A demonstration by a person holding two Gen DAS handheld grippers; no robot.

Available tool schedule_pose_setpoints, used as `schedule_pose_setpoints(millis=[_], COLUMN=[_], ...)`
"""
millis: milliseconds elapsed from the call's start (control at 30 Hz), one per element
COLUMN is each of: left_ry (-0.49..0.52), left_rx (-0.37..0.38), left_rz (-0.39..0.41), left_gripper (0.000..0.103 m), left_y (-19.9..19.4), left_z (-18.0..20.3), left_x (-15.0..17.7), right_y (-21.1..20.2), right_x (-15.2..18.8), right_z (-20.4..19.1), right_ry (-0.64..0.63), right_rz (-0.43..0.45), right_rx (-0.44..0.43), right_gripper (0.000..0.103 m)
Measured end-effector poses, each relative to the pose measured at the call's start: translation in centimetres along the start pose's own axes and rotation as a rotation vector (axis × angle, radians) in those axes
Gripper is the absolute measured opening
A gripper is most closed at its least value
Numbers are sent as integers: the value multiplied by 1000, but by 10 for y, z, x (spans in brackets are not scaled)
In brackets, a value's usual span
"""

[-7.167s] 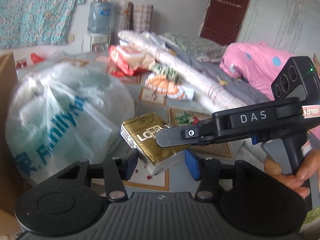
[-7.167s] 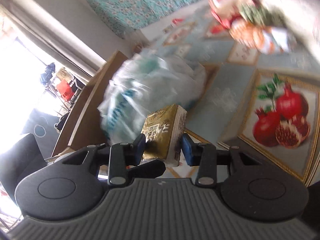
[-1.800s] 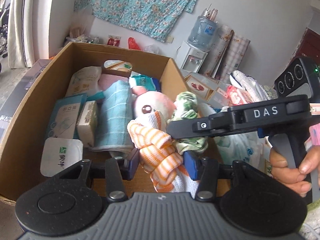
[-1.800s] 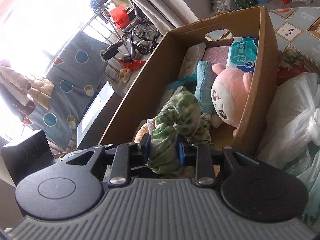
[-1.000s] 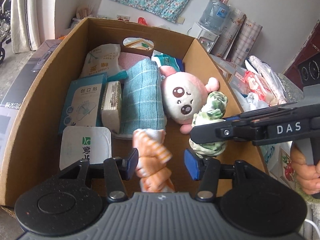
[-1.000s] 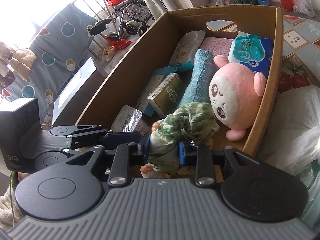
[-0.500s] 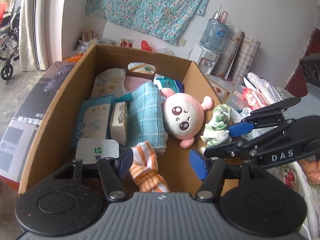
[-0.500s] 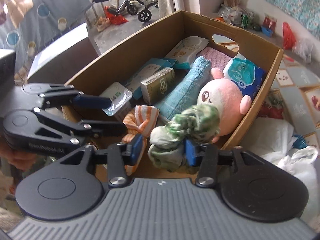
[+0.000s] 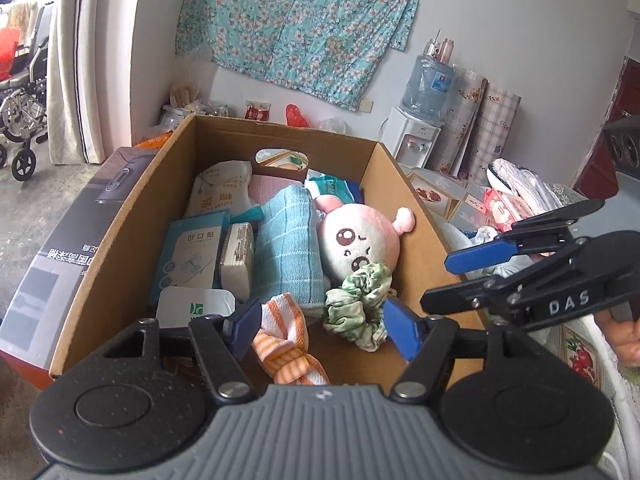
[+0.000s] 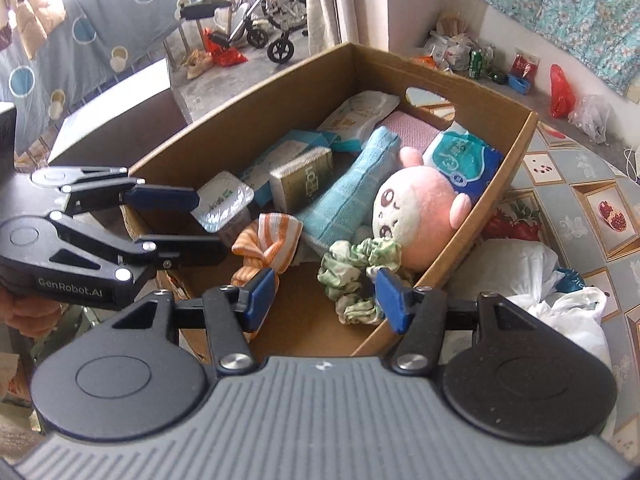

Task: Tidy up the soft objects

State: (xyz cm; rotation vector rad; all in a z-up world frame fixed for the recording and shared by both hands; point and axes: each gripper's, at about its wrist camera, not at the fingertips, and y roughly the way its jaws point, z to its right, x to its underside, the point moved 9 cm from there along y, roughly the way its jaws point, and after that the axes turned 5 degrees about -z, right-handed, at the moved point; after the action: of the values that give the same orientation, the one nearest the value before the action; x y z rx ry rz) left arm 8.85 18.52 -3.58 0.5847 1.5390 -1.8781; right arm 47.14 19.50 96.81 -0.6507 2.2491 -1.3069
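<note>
An open cardboard box (image 9: 404, 196) (image 10: 508, 184) holds a pink plush toy (image 9: 362, 242) (image 10: 424, 204), a teal folded towel (image 9: 286, 240) (image 10: 348, 196), tissue and wipe packs, an orange striped cloth (image 9: 286, 344) (image 10: 266, 242) and a green scrunchie (image 9: 356, 300) (image 10: 352, 270). Both cloths lie loose on the box floor at the near end. My left gripper (image 9: 322, 330) is open and empty above the box's near end. My right gripper (image 10: 324, 290) is open and empty above the scrunchie. Each gripper shows in the other's view, jaws apart.
A dark printed carton (image 9: 76, 236) stands left of the box. White plastic bags (image 10: 532, 276) and packaged goods (image 9: 504, 208) lie on the patterned bed cover to the right. A water dispenser (image 9: 420, 120) stands at the back wall. A wheelchair (image 10: 264, 8) is by the doorway.
Both grippers have opened wider and drawn back from the box. The green scrunchie has dropped from the right gripper onto the box floor beside the plush toy. The orange cloth lies released.
</note>
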Motion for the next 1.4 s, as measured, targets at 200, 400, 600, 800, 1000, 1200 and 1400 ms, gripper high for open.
schedule_pose_setpoints(millis=[200, 400, 600, 800, 1000, 1200, 1400], left_ry=[-34, -101, -158, -201, -209, -192, -136], left_rx=[-61, -161, -209, -221, -217, -201, -213], left_rz=[102, 205, 239, 238, 236, 262, 314], left_gripper=[82, 91, 92, 92, 92, 94, 102], left_y=[-27, -62, -81, -84, -83, -85, -98], left_z=[-14, -46, -79, -100, -106, -96, -71], left_x=[-6, -3, 6, 11, 15, 18, 16], right_y=[-2, 57, 121, 155, 152, 118, 29], right_x=[-21, -36, -38, -9, 6, -3, -19], right_z=[-1, -16, -14, -10, -24, -38, -24], right_ry=[86, -14, -129, -174, -168, -121, -7], right_rz=[42, -139, -342, -524, -592, -474, -117], right_rx=[-99, -60, 69, 117, 54, -42, -127], right_gripper=[47, 28, 27, 27, 28, 30, 54])
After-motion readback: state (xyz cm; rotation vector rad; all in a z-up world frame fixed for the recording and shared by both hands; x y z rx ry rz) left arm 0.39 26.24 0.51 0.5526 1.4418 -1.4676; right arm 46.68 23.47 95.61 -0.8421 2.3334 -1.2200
